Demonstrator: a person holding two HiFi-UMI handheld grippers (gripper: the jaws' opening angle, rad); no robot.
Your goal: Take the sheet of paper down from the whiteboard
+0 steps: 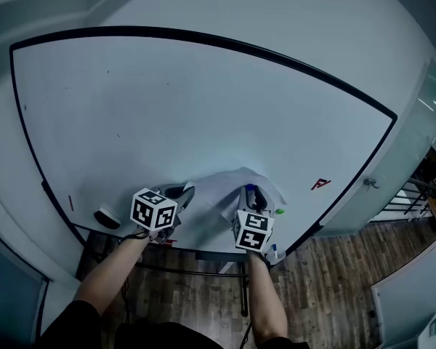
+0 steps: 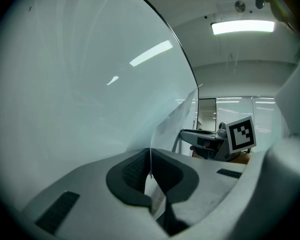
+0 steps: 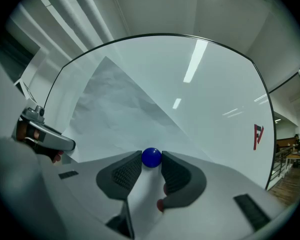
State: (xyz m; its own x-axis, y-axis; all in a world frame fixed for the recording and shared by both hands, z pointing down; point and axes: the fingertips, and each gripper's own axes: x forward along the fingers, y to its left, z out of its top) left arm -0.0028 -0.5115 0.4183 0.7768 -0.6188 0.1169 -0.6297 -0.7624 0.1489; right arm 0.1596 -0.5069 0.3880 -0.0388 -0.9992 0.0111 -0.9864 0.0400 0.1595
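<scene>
Step in hand: magnet removal, sheet not yet freed.

- The sheet of paper (image 1: 229, 187) sits low on the whiteboard (image 1: 203, 107), near the bottom frame. It is creased and bulges off the surface.
- It appears to be pinned by the blue magnet (image 3: 151, 156) at its lower right part.
- Left gripper (image 2: 150, 166): its fingers (image 2: 130, 171) are pressed together, with the sheet's left edge pinched between the pads. The paper is seen edge-on, running up from the pinch.
- Right gripper (image 3: 151, 160): its fingers (image 3: 177, 174) are held wide, one on each side of the blue magnet. Both pads look to be in contact with it, so this is judged a grip on the ball.
- A small green dot (image 1: 280, 211) is seen just beside the sheet's right edge. It cannot be told whether it lies on the paper.

Next move, as judged: the magnet is to be pulled straight off the board while the left pinch is kept, so the sheet is not dropped. After that the sheet can be drawn away. The thin paper could be torn if it is pulled before the magnet is off.
</scene>
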